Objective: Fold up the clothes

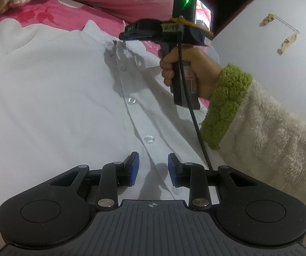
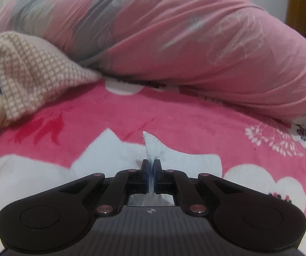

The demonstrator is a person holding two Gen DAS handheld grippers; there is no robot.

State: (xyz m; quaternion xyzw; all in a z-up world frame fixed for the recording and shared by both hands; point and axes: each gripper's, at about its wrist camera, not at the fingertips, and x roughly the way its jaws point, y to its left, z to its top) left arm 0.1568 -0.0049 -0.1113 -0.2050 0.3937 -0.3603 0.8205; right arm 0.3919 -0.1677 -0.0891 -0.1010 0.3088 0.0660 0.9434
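A white shirt (image 1: 56, 89) was spread flat on a bed covered by a pink sheet (image 2: 174, 123), and every place below is given from that shirt. Its buttoned placket ran down the middle, with clear buttons (image 1: 149, 138) seen along it in the left wrist view. The left gripper (image 1: 153, 169) was held low over the placket near the shirt's lower part; its blue pads (image 1: 134, 168) stood apart on either side of the placket, and no cloth was seen pressed between them. Whether the pads touched the cloth could not be told. The right gripper (image 2: 151, 177) was closed on the shirt at its collar end, a small peak of white cloth (image 2: 151, 145) being pinched between its pads and lifted above the rest of the garment. In the left wrist view the right gripper was seen held by a hand (image 1: 187, 70) above the shirt's upper placket, a green cuff (image 1: 223, 106) and a cream fleece sleeve (image 1: 276, 132) lying beside the shirt's right edge. Beyond the collar a pink quilt (image 2: 195, 42) was heaped on the sheet, and a checked knit (image 2: 35, 70) was lying beyond the shirt's upper left corner.
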